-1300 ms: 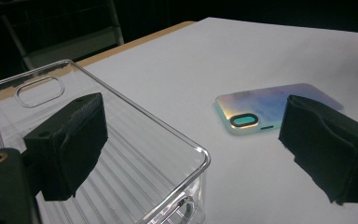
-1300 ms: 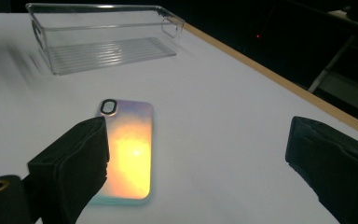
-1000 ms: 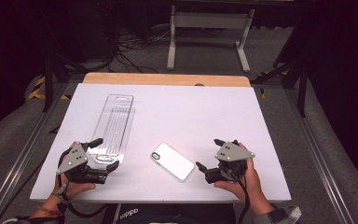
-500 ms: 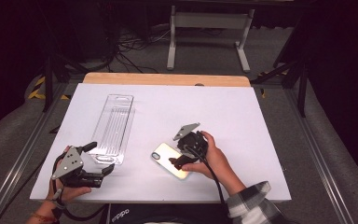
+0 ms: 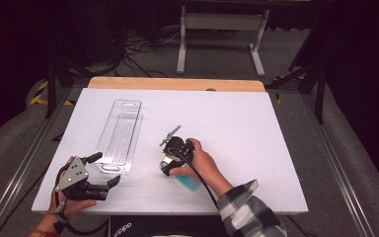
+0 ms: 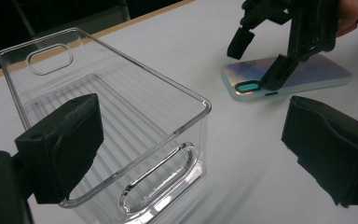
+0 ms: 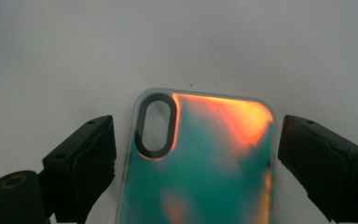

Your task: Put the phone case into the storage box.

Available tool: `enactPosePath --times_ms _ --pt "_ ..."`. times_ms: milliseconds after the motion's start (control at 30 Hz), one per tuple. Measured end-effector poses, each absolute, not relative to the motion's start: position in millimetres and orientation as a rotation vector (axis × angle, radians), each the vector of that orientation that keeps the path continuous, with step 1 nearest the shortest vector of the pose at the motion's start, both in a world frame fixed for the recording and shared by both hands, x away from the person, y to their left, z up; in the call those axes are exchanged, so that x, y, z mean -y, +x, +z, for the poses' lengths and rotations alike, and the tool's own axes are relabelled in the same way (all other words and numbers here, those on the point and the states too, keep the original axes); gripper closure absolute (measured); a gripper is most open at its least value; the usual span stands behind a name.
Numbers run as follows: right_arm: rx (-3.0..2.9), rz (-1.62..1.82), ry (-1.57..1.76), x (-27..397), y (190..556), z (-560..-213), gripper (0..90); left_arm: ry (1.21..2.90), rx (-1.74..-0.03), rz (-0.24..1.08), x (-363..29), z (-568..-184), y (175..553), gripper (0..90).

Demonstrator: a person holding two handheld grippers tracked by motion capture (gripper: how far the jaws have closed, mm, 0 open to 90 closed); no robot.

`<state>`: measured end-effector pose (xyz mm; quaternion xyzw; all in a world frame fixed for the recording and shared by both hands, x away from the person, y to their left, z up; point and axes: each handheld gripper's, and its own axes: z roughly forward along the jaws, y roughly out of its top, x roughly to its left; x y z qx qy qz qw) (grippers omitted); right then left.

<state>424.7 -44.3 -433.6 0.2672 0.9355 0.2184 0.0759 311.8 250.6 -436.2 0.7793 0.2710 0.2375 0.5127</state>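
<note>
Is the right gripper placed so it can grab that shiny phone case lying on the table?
Probably yes: the right gripper straddles the phone case, one jaw on each side, nothing between them.

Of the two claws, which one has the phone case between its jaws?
The right claw: its jaws straddle the iridescent phone case without touching its sides. The left claw stands open by the clear bin.
</note>
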Motion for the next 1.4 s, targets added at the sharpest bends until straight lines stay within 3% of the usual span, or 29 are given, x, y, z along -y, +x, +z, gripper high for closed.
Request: enactPosePath --times_ms 567,1400 --pt "-2.736 0.711 0.834 40 425 -441 17.4 1.887 -0.648 0.565 -248 -436 312 6.6" --pt "-2.280 1.218 0.818 104 395 -362 18.1 1.830 -0.645 0.532 -220 -418 320 7.7"
